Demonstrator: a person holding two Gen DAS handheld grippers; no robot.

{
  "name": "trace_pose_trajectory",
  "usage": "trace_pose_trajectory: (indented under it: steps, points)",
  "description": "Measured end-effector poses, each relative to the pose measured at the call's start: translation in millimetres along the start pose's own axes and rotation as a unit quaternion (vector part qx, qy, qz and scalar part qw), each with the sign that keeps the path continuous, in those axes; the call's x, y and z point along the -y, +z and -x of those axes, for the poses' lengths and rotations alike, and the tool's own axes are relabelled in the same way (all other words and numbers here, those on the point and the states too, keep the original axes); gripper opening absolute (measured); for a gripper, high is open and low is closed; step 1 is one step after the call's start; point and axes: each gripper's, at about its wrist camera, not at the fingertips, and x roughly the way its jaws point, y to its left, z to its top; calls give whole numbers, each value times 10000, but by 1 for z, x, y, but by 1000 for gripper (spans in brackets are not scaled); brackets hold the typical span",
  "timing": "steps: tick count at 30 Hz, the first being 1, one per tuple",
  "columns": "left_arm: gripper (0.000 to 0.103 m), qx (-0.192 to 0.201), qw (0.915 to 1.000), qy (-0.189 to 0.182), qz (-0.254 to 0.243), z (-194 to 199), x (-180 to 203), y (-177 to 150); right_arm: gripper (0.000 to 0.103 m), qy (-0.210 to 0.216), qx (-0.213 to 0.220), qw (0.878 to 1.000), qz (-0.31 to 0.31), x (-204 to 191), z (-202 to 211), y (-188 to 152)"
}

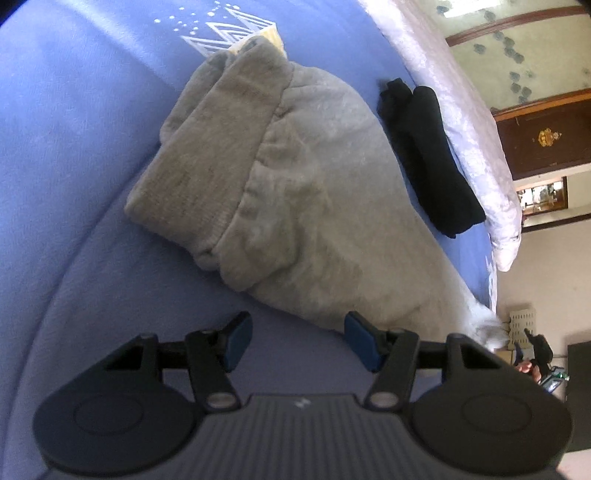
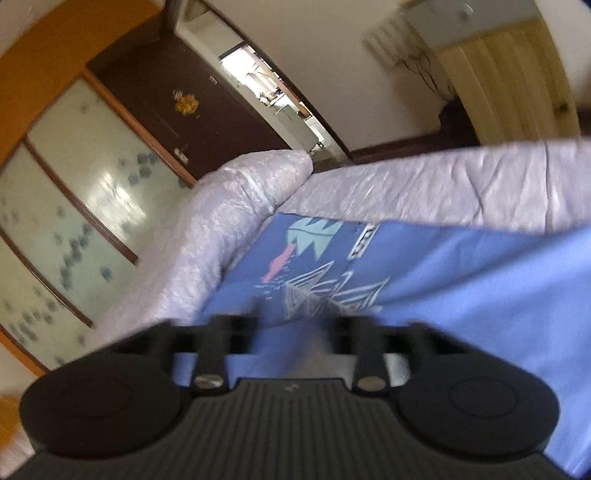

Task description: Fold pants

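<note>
Pants [image 1: 295, 206], grey, lie folded in bundle on blue sheet [image 1: 74, 147], waistband doubled over on top. Left gripper [image 1: 297, 341] hovers just short of bundle's near edge, jaws about half apart, nothing between. Right gripper [image 2: 295, 332], blurred, jaws apart, holds nothing, faces printed sheet and pale quilt [image 2: 443, 177]. Black folded garment [image 1: 428, 158] lies beside pants, near quilt

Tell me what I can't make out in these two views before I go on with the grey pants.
- Grey pants, left wrist view: the near end runs behind the left gripper; fold layers underneath hidden.
- Yellow item: mostly covered by the pants.
- Black garment: too dark to identify.
- Right gripper, right wrist view: motion blur smears the fingers; no pants in view there.
- Blue sheet: print blurred.
</note>
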Motion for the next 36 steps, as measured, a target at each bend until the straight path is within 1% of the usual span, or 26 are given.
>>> trace_pose_trajectory:
  steps: [1, 2, 3, 6, 7, 9, 10, 11, 13, 14, 15, 17, 18, 21, 23, 24, 26, 28, 29, 30, 31, 32, 33, 34, 35, 36]
  points:
    - [57, 10, 10000, 4, -37, 0, 1, 1, 54, -133, 143, 9997, 125, 2, 5, -1]
    - [58, 6, 10000, 8, -59, 0, 2, 1, 54, -147, 198, 9995, 219, 7, 10, -4]
    - [58, -8, 10000, 5, -60, -1, 2, 2, 54, -131, 159, 9994, 266, 16, 14, -7]
    - [58, -21, 10000, -26, -8, -2, 2, 4, 54, -219, -122, 9995, 202, 46, 21, -23]
    - [60, -11, 10000, -60, 32, -1, 2, 4, 54, -258, -200, 9994, 150, 53, 20, -29]
    - [64, 18, 9999, -123, 120, 1, 0, 4, 57, -257, -431, 9987, 32, 63, 15, -42]
    - [66, 38, 9998, -143, 166, 1, -2, 5, 58, -264, -570, 9980, -29, 67, 12, -48]
    - [67, 57, 9996, -164, 220, 1, -6, 5, 60, -283, -693, 9972, -77, 68, 5, -53]
    - [66, 103, 9991, -218, 361, 1, -10, 6, 60, -348, -1099, 9931, -216, 70, -15, -63]
    - [66, 139, 9987, -248, 421, 1, -13, 8, 50, -346, -1162, 9924, -201, 67, -22, -66]
    - [64, 188, 9983, -272, 481, 1, -16, 9, 10, -439, -1101, 9929, -80, 60, -23, -65]
    - [62, 245, 9973, -327, 608, 1, -21, 11, 6, -658, -1309, 9892, -50, 51, -28, -64]
    - [62, 253, 9966, -361, 698, 2, -24, 12, 6, -726, -1185, 9902, -106, 48, -21, -60]
    - [63, 236, 9966, -340, 713, 3, -23, 13, 6, -579, -548, 9968, 23, 42, 12, -41]
    - [65, 263, 9971, -299, 646, 7, -22, 11, 6, -637, -339, 9973, 97, 40, 27, -30]
    - [68, 291, 9969, -315, 655, 9, -23, 10, 6, -735, -249, 9969, 149, 39, 33, -26]
    - [71, 376, 9965, -327, 676, 15, -26, 9, 6, -1024, -232, 9940, 302, 39, 33, -23]
    - [73, 426, 9960, -316, 724, 18, -32, 10, 7, -1175, -478, 9916, 239, 49, 25, -28]
    - [73, 421, 9952, -374, 797, 18, -36, 11, 13, -1164, -649, 9910, 114, 54, 18, -32]
    - [73, 418, 9946, -421, 854, 17, -37, 13, 27, -1073, -785, 9911, -31, 60, 13, -36]
    - [74, 432, 9940, -455, 892, 16, -38, 14, 43, -961, -889, 9912, -207, 68, 9, -40]
    - [76, 449, 9936, -467, 929, 15, -37, 16, 71, -864, -975, 9905, -437, 77, 5, -45]
    - [79, 477, 9930, -479, 968, 13, -35, 18, 72, -708, -991, 9905, -642, 84, 4, -49]
    - [79, 502, 9928, -485, 973, 10, -32, 20, 72, -492, -938, 9916, -746, 87, 4, -54]
    - [77, 503, 9932, -456, 940, 6, -27, 21, 68, -424, -962, 9924, -637, 82, 3, -57]
    - [58, 495, 9942, -393, 869, 1, -20, 23, 45, -450, -1003, 9931, -403, 74, 1, -58]
